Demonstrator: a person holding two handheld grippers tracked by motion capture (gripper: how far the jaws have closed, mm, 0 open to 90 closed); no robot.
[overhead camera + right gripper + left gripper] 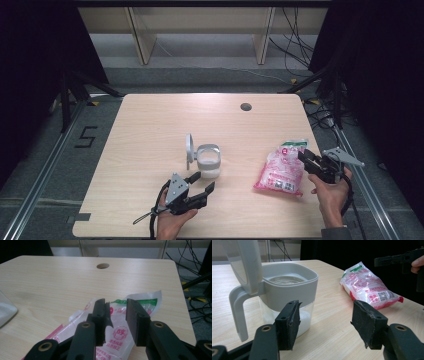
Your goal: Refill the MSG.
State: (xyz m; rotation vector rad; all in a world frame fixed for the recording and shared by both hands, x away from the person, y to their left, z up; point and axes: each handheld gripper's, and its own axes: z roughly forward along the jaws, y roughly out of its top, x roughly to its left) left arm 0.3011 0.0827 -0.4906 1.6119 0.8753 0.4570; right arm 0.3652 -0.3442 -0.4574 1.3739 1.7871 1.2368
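Both grippers open, nothing held.
Left gripper w/ jaws wide, just short of grey-lidded clear plastic jug; right gripper jaws part-open over pink-white plastic bag on wooden table.

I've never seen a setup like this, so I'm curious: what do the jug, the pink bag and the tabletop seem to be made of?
The jug looks like plastic: matte grey collar, handle and raised lid, with a clear lower body showing white powder inside. The pink bag seems to be thin glossy plastic film; it crinkles, glints and is partly see-through. The tabletop looks like pale wood-grain laminate or wood, smooth and matte; which one is hard to say.
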